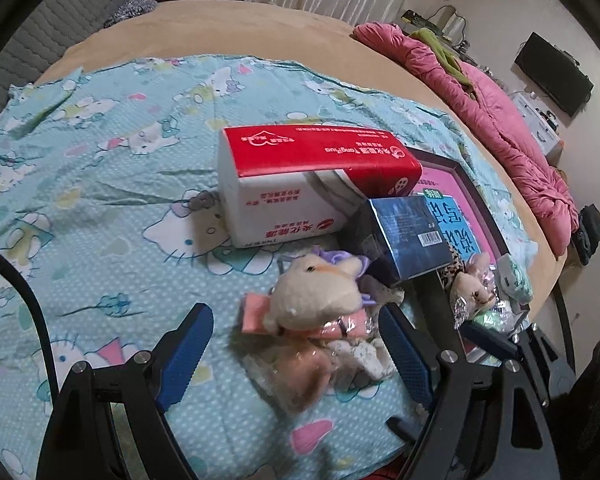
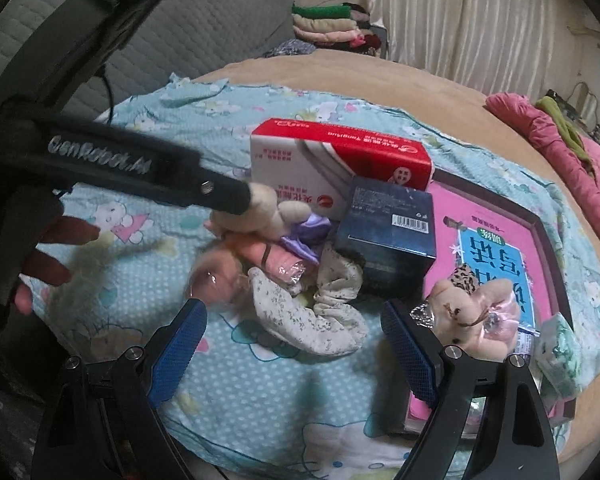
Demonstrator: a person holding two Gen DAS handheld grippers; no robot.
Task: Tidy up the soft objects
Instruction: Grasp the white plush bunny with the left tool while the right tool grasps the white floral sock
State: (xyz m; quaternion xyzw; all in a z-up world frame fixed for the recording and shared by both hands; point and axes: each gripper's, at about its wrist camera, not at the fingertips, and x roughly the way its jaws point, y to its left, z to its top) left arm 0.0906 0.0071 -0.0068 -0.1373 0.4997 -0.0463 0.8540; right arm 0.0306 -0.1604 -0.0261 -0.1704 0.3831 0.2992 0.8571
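A cream plush toy [image 1: 316, 294] [image 2: 260, 208] lies on a heap of soft things: pink rolled cloth [image 2: 276, 258], a purple bow [image 2: 306, 232] and a grey floral sock [image 2: 300, 316]. My left gripper [image 1: 296, 356] is open, its blue pads on either side of the heap; its body reaches the plush in the right wrist view [image 2: 204, 188]. My right gripper [image 2: 296, 352] is open just in front of the sock. A second small plush in leopard print [image 2: 468, 316] [image 1: 472, 280] lies on the pink book [image 2: 496, 240].
A red and white tissue box [image 1: 300, 176] [image 2: 332, 168] and a dark blue box [image 1: 404, 236] [image 2: 388, 232] stand behind the heap on the Hello Kitty sheet [image 1: 100, 184]. A mint packet [image 2: 560, 356] lies at the right. A pink quilt [image 1: 500, 112] runs along the bed's far side.
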